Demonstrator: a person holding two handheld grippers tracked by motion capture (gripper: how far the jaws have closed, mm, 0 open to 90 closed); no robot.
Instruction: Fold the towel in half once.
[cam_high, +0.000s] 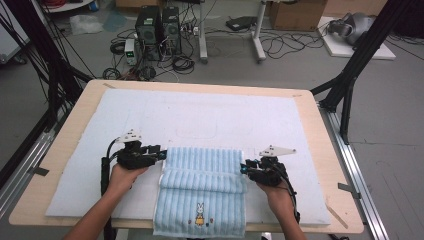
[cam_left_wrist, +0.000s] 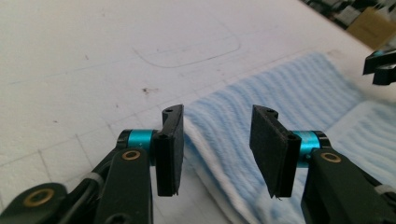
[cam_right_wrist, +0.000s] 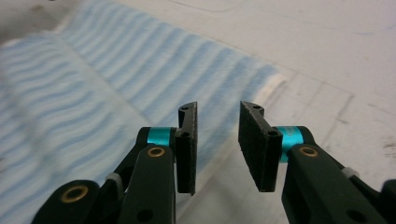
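So the job here looks like folding a towel (cam_high: 202, 187): light blue, ribbed, with a little bunny stitched near the front edge. It lies on the white mat (cam_high: 200, 115) that covers the wooden table (cam_high: 320, 130), toward the person's side, and its front end hangs a bit over the mat's near edge. There's a rolled or folded ridge running across it about a third of the way down from the far edge, so my guess is one fold is already in.

The grippers sit at either end of that ridge, which makes sense if you want to grab both side edges at once and lift evenly so the cloth doesn't skew.

The left gripper (cam_high: 161, 153) is at the towel's left edge, pointing inward toward the middle. In the left gripper view its jaws are spread wide, one over bare mat and one over the towel (cam_left_wrist: 289, 102), with the white-trimmed edge running between them. Nothing is pinched.

The right gripper (cam_high: 244, 169) mirrors it on the right side, pointing inward. In the right gripper view the jaws have a narrower gap but are clearly parted, with the towel's edge (cam_right_wrist: 154, 79) below them. It's holding nothing either.

Both forearms come in from the bottom, hands low and close to the mat, wrists turned inward so the grippers face each other across the towel.
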